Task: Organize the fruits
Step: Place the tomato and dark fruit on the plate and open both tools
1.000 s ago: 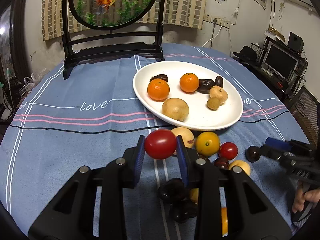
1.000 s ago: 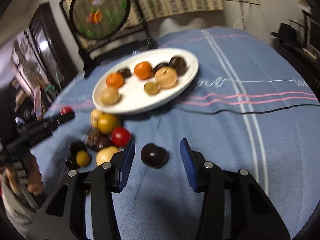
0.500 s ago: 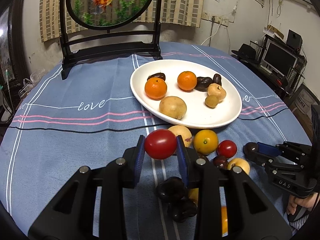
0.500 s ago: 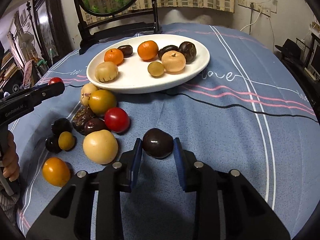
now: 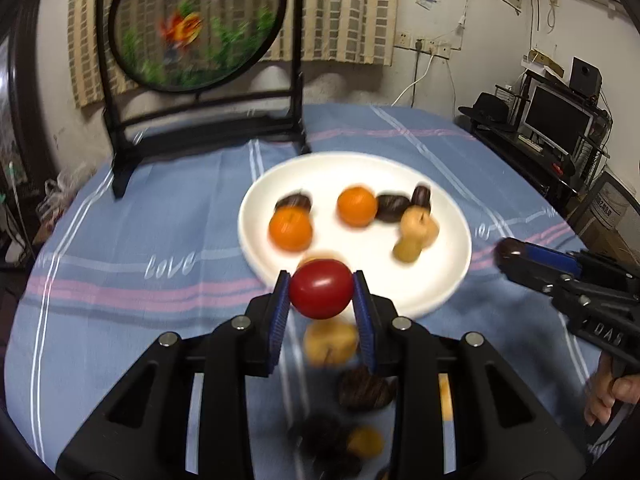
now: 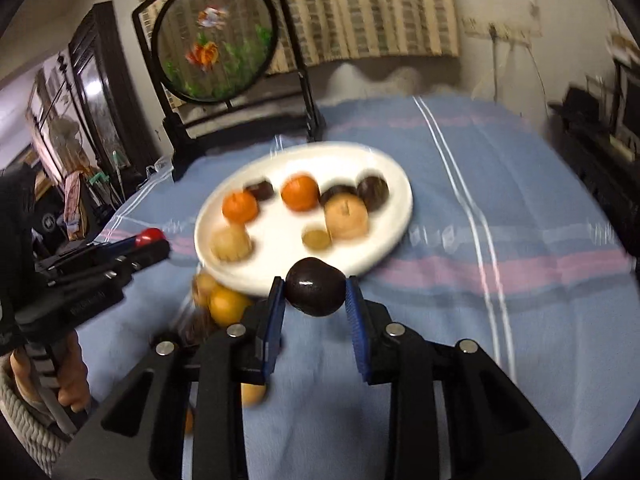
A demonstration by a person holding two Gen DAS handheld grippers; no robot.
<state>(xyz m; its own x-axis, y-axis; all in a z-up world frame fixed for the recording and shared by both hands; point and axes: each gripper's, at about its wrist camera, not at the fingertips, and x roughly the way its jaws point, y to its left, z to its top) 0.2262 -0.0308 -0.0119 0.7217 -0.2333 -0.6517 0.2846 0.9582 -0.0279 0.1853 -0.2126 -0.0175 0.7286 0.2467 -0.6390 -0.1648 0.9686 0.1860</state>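
Observation:
My left gripper [image 5: 320, 290] is shut on a red tomato [image 5: 321, 289], held in the air just before the near rim of the white oval plate [image 5: 452, 248]. My right gripper [image 6: 315, 293] is shut on a dark round fruit [image 6: 316, 287], lifted off the cloth in front of the plate [image 6: 394, 220]. The plate holds two oranges [image 5: 290, 229], dark fruits and pale ones. In the left wrist view the right gripper [image 5: 505, 251] comes in from the right with its dark fruit. In the right wrist view the left gripper [image 6: 150, 238] shows at the left with the tomato.
Loose fruits lie on the blue striped tablecloth [image 5: 120, 280] below the grippers: a pale one [image 5: 330, 342], dark ones [image 5: 366, 390] and a yellow-orange one [image 6: 228, 306]. A round goldfish screen on a black stand [image 5: 200, 28] rises behind the plate. A desk with a monitor [image 5: 558, 118] stands at the right.
The right gripper closed on the dark fruit and lifted it off the cloth. Both grippers rose and moved toward the plate with their fruits.

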